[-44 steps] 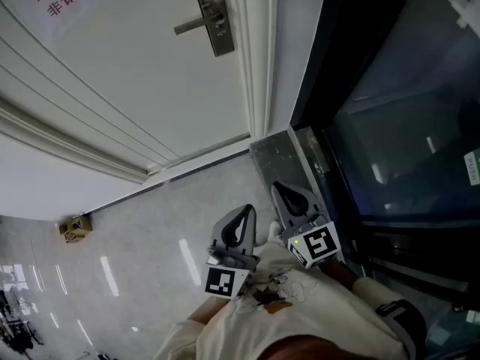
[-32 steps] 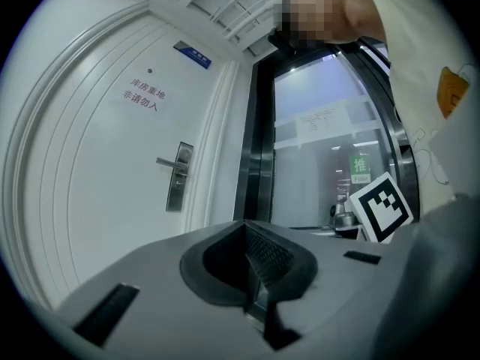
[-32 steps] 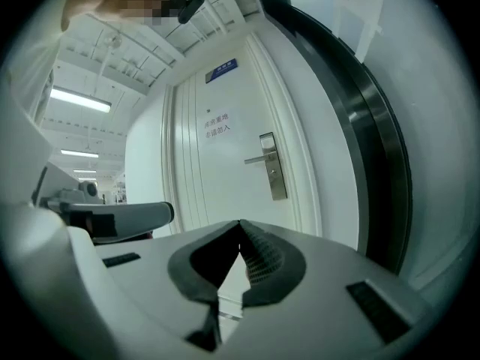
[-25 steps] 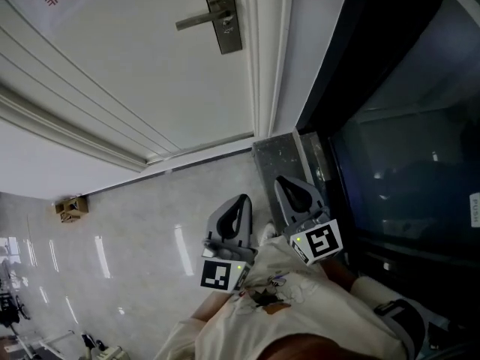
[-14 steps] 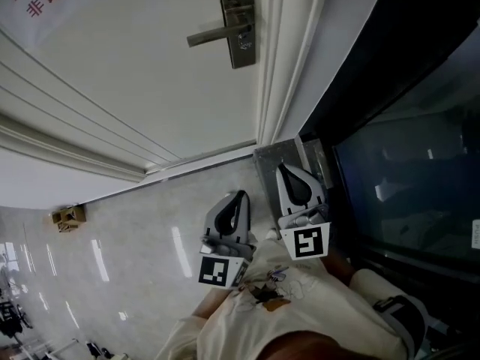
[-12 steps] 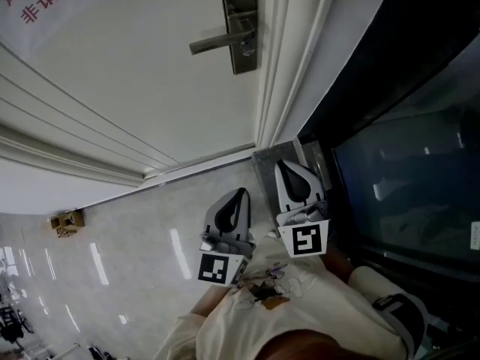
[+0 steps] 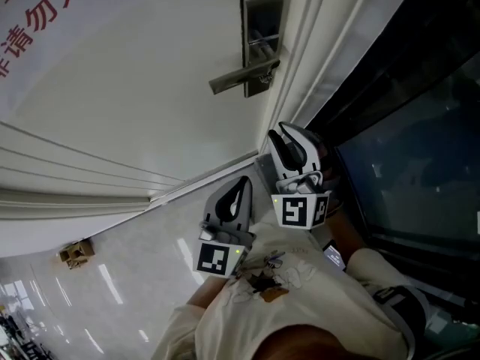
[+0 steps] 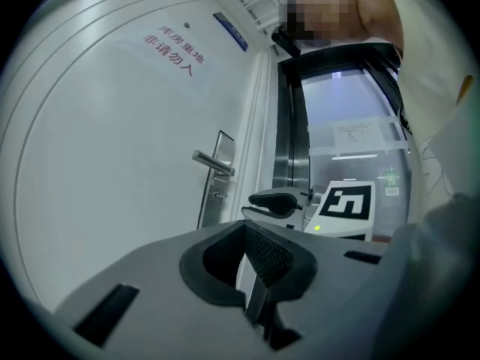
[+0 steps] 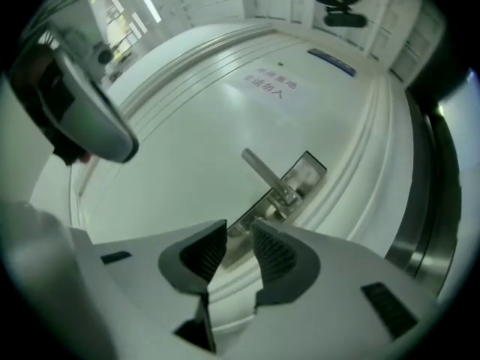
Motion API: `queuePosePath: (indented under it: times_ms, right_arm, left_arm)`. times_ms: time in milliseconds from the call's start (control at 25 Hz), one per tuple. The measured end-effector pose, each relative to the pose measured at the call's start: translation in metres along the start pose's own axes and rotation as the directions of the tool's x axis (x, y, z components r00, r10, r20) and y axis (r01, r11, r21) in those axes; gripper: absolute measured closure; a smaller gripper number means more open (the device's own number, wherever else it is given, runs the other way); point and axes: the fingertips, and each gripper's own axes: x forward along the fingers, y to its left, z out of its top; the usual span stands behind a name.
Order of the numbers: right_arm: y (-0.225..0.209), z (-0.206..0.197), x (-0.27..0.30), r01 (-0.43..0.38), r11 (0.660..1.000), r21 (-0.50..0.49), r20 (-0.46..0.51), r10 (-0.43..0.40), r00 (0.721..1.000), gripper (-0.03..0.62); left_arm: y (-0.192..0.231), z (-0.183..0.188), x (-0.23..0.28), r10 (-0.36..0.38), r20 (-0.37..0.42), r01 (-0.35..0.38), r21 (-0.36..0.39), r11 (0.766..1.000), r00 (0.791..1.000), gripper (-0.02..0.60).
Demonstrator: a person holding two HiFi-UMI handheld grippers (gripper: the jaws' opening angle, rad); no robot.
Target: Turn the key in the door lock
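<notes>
Near the frame-side edge of the white door (image 7: 150,88) I see the metal lock plate (image 7: 262,21) with its lever handle (image 7: 241,76) sticking out. A small glinting piece right under the lever looks like the key (image 7: 264,77), though it is too small for me to be sure. My right gripper (image 7: 285,137) points at the plate from below and is not touching it. In the right gripper view its fingers (image 9: 276,255) are opening, with a clear gap and nothing between them, and the plate shows just beyond that gap. My left gripper (image 7: 238,193) hangs lower and to the left, over the pale glossy floor (image 7: 135,276). Its fingers (image 8: 270,253) are pressed together and empty. Red lettering (image 7: 45,10) sits high on the door, and a small cardboard box (image 7: 77,252) lies on the floor by the door's bottom edge.
</notes>
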Motion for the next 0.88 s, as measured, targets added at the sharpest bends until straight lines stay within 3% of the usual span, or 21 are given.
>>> queuePosePath:
  times_ms: [120,320,760,880]
  right_arm:
    - [-0.011,-0.006,0.024,0.064,0.97,-0.235,-0.017,-0.07,0.997,0.491]
    - [-0.026,-0.014,0.053,0.111,0.871,-0.479,-0.004,-0.129,0.992,0.49]
    - [-0.021,-0.023,0.093,0.082,0.749,-0.658,0.006,-0.103,0.995,0.464]
    - [-0.02,-0.027,0.098,0.079,0.737,-0.671,0.006,-0.102,0.995,0.459]
  left_arm:
    - [0.015,0.002,0.009,-0.01,0.017,0.01,-0.006,1.0,1.0,0.578]
    - [0.014,0.002,0.021,-0.028,0.02,0.028,-0.022,0.999,0.999,0.578]
    - [0.028,0.008,0.033,0.012,0.014,-0.012,-0.017,1.0,1.0,0.578]
    - [0.029,0.01,0.036,0.019,0.021,-0.018,-0.022,1.0,1.0,0.58]
